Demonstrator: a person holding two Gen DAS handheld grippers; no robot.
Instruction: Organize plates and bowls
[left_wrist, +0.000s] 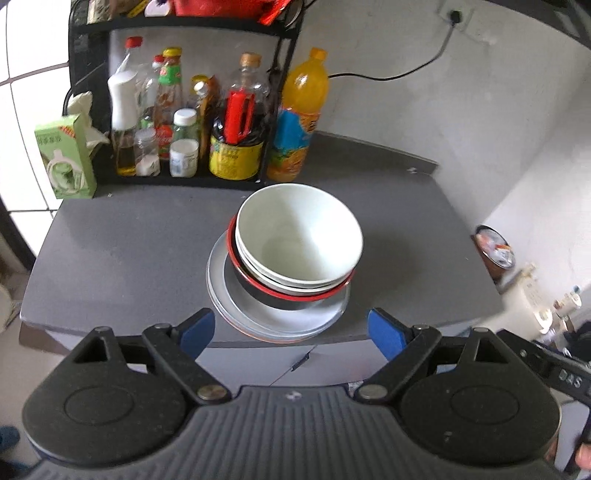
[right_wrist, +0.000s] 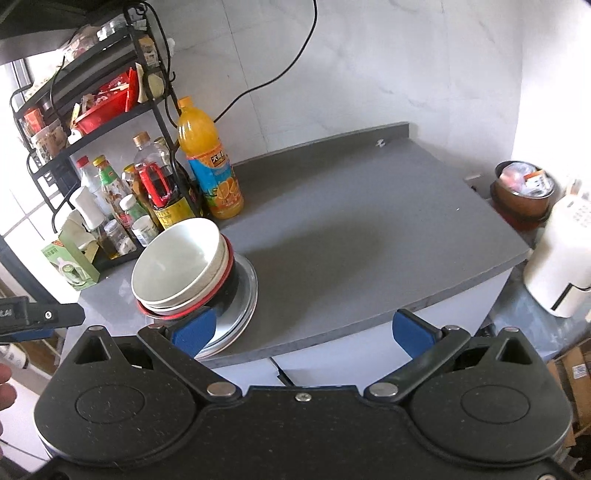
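Observation:
One stack of dishes stands near the front edge of the grey counter (left_wrist: 129, 251). On top sits a white bowl (left_wrist: 299, 232) nested in another white bowl, inside a red-rimmed black bowl (left_wrist: 255, 291), all on grey plates (left_wrist: 291, 317). My left gripper (left_wrist: 291, 332) is open just in front of the stack, level with the counter's edge, holding nothing. In the right wrist view the white bowl (right_wrist: 177, 258) and plates (right_wrist: 243, 295) lie at the left. My right gripper (right_wrist: 303, 330) is open and empty, with its left blue pad close to the plates' rim.
A black wire rack (left_wrist: 184, 110) with sauce bottles and jars fills the counter's back left, an orange juice bottle (left_wrist: 299, 114) beside it, a green box (left_wrist: 66, 155) at the far left. Right of the counter stand a brown pot (right_wrist: 524, 192) and a white appliance (right_wrist: 557, 262).

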